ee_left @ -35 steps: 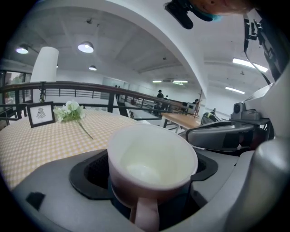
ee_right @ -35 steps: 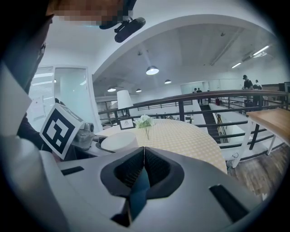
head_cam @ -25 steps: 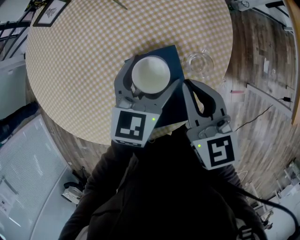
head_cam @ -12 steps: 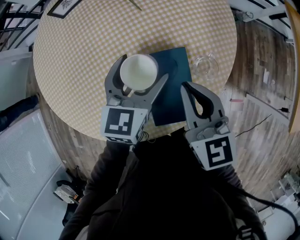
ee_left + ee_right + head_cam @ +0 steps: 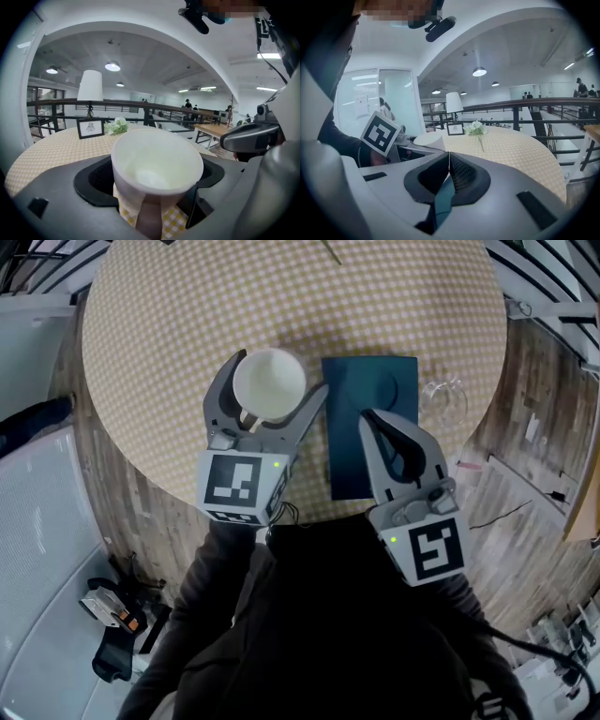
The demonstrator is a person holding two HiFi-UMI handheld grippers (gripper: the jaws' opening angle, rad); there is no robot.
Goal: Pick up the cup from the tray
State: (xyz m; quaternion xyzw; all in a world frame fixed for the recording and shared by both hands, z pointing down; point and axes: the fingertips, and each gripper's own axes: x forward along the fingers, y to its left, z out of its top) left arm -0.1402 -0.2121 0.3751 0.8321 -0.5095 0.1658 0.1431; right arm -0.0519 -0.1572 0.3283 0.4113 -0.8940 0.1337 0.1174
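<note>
My left gripper (image 5: 275, 382) is shut on a white paper cup (image 5: 269, 385), one jaw on each side of its wall. The cup is upright and empty (image 5: 157, 164), held over the checked tablecloth just left of the dark blue tray (image 5: 356, 456). My right gripper (image 5: 367, 416) is shut with nothing in it, its tips over the tray's near part. In the right gripper view the jaws (image 5: 448, 157) meet, with the blue tray (image 5: 443, 197) showing below them and the cup (image 5: 431, 139) off to the left.
A clear glass cup (image 5: 442, 399) stands on the round table (image 5: 169, 334) right of the tray. At the far side are a small picture frame (image 5: 90, 127), white flowers (image 5: 117, 125) and a lamp (image 5: 90, 86). The table's edge and wooden floor lie close behind both grippers.
The left gripper has carried the cup leftward, from above the tray to over the tablecloth beside it. The right gripper has stayed shut near the tray's near part.
</note>
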